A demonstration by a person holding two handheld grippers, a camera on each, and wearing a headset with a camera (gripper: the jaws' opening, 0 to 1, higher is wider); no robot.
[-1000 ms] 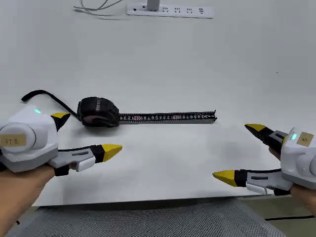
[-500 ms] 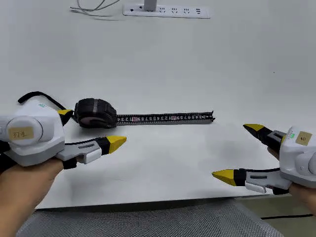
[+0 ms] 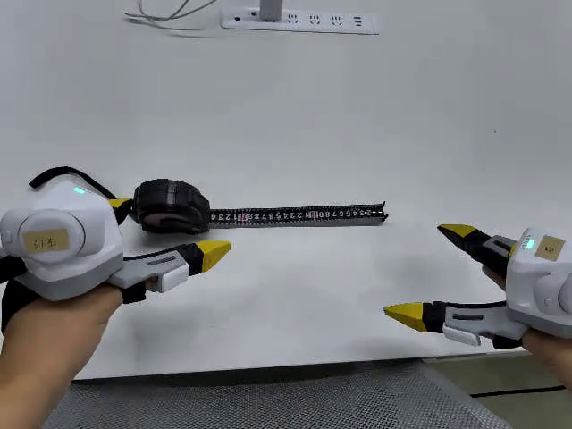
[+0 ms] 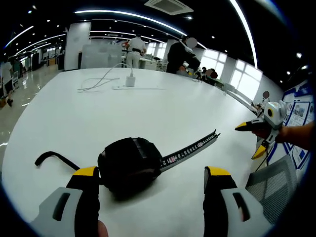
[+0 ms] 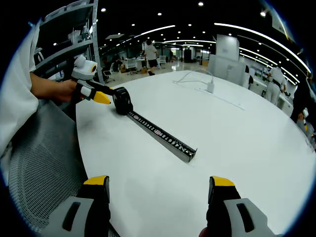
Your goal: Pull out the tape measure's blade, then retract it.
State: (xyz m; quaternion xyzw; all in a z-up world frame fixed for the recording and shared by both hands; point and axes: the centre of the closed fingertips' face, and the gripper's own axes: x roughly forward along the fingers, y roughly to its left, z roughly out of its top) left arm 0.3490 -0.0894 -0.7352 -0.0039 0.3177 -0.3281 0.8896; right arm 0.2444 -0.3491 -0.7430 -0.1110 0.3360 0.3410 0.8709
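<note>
A black tape measure [image 3: 172,206] lies on the white table [image 3: 295,116], its blade [image 3: 299,214] drawn out to the right and lying flat. Its black wrist strap [image 3: 63,173] trails off to the left. My left gripper [image 3: 164,230] is open just in front of the case, one yellow tip beside it. In the left gripper view the case [image 4: 129,162] sits between and just beyond my open fingers [image 4: 86,173]. My right gripper [image 3: 434,272] hangs open near the table's front edge, right of the blade's hooked end [image 5: 188,154]. Neither holds anything.
A white power strip [image 3: 299,19] with a plugged-in charger and cables [image 3: 170,12] lies at the table's far edge. A grey mesh surface [image 3: 268,402] sits below the front edge. People stand far off in the room beyond the table.
My left gripper has moved up toward the tape measure's case and slightly right. The right gripper has barely moved. The tape and blade stay still.
</note>
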